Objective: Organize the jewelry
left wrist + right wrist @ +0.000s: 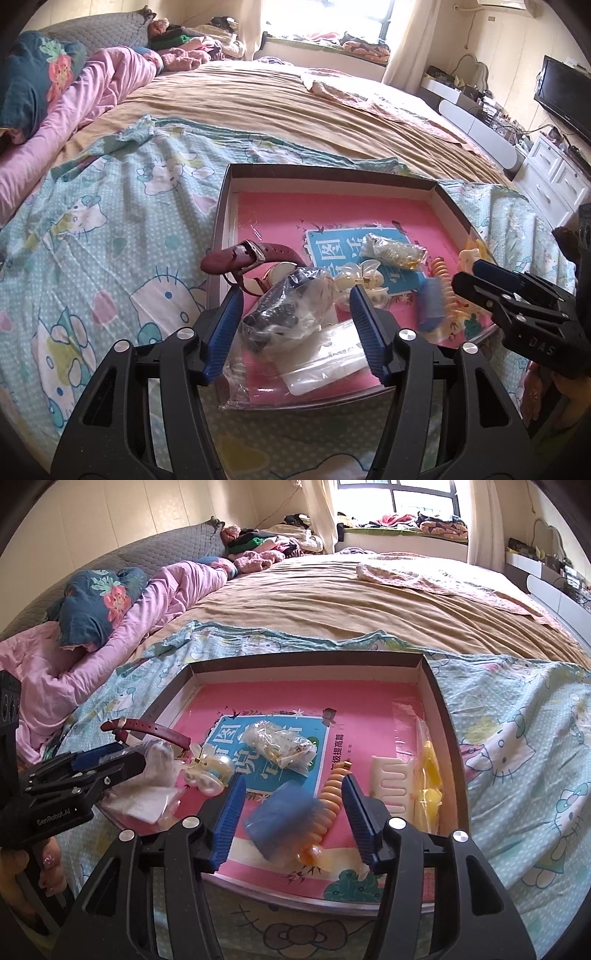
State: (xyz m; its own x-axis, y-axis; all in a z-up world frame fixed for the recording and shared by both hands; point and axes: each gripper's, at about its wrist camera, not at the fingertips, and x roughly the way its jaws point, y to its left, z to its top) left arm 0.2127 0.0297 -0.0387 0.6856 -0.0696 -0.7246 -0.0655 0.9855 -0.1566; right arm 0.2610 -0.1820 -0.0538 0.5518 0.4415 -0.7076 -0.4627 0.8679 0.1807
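Note:
A shallow cardboard box lies on the bed, lined with a pink book. In it are a maroon watch, a clear bag of dark beads, a pearly hair clip, a bag of gold jewelry, an orange spiral tie, a cream comb and yellow bagged items. My left gripper is open around the bead bag. My right gripper is open; a blurred blue object lies between its fingers.
The box rests on a teal Hello Kitty sheet over a tan bedspread. Pink bedding and a floral pillow lie at left. A white dresser and TV stand at right.

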